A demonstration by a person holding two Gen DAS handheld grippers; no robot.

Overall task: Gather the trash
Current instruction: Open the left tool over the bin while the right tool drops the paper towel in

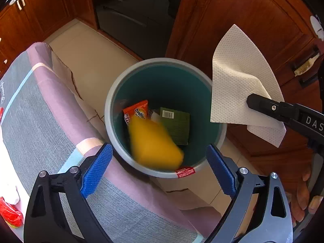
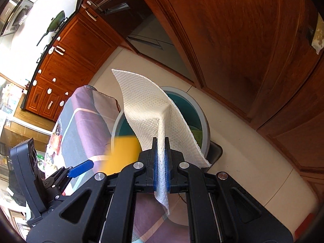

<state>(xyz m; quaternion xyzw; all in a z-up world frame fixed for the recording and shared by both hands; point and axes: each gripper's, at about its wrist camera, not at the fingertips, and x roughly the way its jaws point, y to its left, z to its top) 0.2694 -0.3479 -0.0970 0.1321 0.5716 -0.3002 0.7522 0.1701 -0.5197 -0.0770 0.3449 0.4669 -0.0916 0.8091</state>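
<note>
While the left tool (image 1: 159,170) gapes wide above the round grey bin with a teal inside (image 1: 113,101), a blurred yellow object (image 1: 155,143) lies at its mouth; the right tool (image 2: 161,141) pinches a white dimpled paper towel (image 2: 149,109) just beside the rim.

Bright daylight, blown out at the right view's left edge; strong fisheye bending with dark corners; the yellow object (image 1: 155,141) is motion-blurred

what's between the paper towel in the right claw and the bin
Nothing visible. The paper towel, pinched in the right claw, hangs beside the bin's rim. The opening is uncovered; a blurred yellow item is at it.
</note>
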